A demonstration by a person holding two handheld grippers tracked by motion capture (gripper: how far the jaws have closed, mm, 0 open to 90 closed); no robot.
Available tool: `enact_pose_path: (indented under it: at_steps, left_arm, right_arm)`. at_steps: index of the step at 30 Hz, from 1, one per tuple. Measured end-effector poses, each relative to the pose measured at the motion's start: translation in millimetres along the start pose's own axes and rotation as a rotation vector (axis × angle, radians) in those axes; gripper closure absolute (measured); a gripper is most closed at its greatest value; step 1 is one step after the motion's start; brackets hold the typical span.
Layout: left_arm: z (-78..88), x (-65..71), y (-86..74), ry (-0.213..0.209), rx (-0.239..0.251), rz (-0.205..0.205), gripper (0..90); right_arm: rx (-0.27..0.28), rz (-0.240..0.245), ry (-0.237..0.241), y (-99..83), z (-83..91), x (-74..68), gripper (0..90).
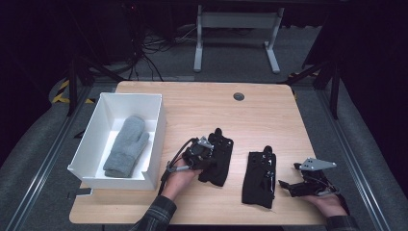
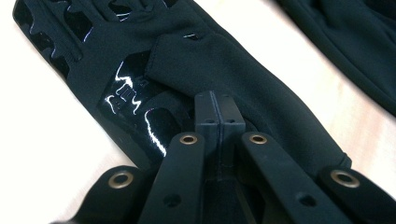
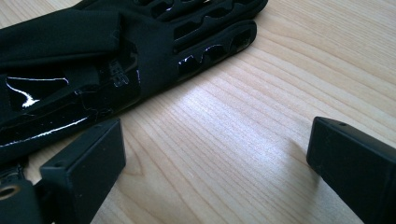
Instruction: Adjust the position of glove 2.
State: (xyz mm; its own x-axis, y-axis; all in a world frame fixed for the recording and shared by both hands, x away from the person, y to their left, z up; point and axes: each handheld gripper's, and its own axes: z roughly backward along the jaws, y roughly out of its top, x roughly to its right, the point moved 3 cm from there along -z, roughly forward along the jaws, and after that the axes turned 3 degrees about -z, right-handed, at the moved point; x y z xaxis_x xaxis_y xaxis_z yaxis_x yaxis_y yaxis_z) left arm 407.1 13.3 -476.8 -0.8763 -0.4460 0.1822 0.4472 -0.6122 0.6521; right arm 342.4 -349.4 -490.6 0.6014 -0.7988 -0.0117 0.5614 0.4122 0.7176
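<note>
Two black gloves with glossy printed patches lie flat on the wooden table [image 1: 260, 120]. My left gripper [image 1: 210, 160] is shut, its jaws pressed together, and its tips rest on the left glove [image 1: 221, 153] near the thumb flap. In the left gripper view the closed gripper [image 2: 219, 100] sits on that glove [image 2: 271, 88], with no fabric showing between the pads. My right gripper [image 1: 285, 185] is open, low over the table just right of the other glove [image 1: 259, 179]. In the right gripper view it [image 3: 215, 140] spans bare wood beside that glove [image 3: 93, 51].
A white box [image 1: 159, 126] stands at the table's left side with a grey mitten [image 1: 127, 144] inside. A round cable hole [image 1: 238, 96] is near the far edge. The second glove's edge [image 2: 359, 51] shows at upper right in the left gripper view.
</note>
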Motion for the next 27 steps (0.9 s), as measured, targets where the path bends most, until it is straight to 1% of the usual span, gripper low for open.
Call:
enact_pose_path:
  at_steps: [2, 3, 5, 7, 12, 15, 16, 17, 18, 20, 23, 24, 25, 27]
  left_arm:
    - [3.3, 5.9, -6.3, -0.017, -0.001, -0.003, 90.0]
    - [4.5, 8.7, -9.1, -0.022, 0.004, 0.003, 90.0]
    - [6.8, 13.6, -14.0, -0.027, 0.006, 0.001, 90.0]
    - [10.3, 19.4, -19.1, -0.031, -0.003, -0.003, 90.0]
    - [16.0, 33.5, -31.3, -0.041, 0.0, -0.009, 90.0]
    - [18.0, 37.2, -34.2, -0.04, 0.0, -0.009, 90.0]
    - [19.1, 38.1, -34.2, -0.032, 0.003, -0.017, 90.0]
    - [20.2, 38.3, -33.5, -0.026, 0.011, -0.018, 87.2]
    - [21.3, 37.8, -32.5, -0.02, 0.018, -0.019, 82.6]
    - [25.4, 35.3, -28.1, 0.006, 0.039, -0.017, 77.6]
    - [31.8, 27.6, -20.3, 0.058, 0.069, 0.004, 71.2]
    - [34.3, 23.2, -17.8, 0.084, 0.078, 0.012, 69.9]
    - [34.3, 23.2, -17.8, 0.084, 0.078, 0.012, 68.5]
    - [39.2, 13.4, -15.8, 0.131, 0.093, 0.043, 67.5]
  right_arm:
    - [0.0, -0.001, -0.002, 0.1, -0.1, 0.0, 4.6]
    - [0.0, -0.001, -0.002, 0.1, -0.1, 0.0, 4.5]
    - [0.0, -0.001, -0.003, 0.1, -0.1, 0.0, 4.5]
    - [0.0, -0.001, -0.003, 0.1, -0.1, 0.0, 4.5]
    - [-0.001, -0.002, -0.006, 0.1, -0.2, 0.0, 4.2]
    - [-0.001, 0.0, -0.006, 0.1, -0.2, 0.1, 4.1]
    - [-0.001, -0.001, -0.006, 0.1, -0.2, 0.1, 4.1]
    - [-0.001, -0.001, -0.007, 0.1, -0.2, 0.1, 4.1]
    - [-0.001, -0.001, -0.007, 0.1, -0.2, 0.1, 4.1]
    - [-0.001, -0.001, -0.008, 0.2, -0.3, 0.2, 4.1]
    - [-0.001, 0.0, -0.008, 0.3, -0.4, 0.4, 3.9]
    - [-0.001, -0.001, -0.008, 0.3, -0.4, 0.3, 3.9]
    - [-0.001, -0.001, -0.008, 0.3, -0.4, 0.3, 3.9]
    - [-0.002, -0.001, -0.009, 0.3, -0.4, 0.3, 3.9]
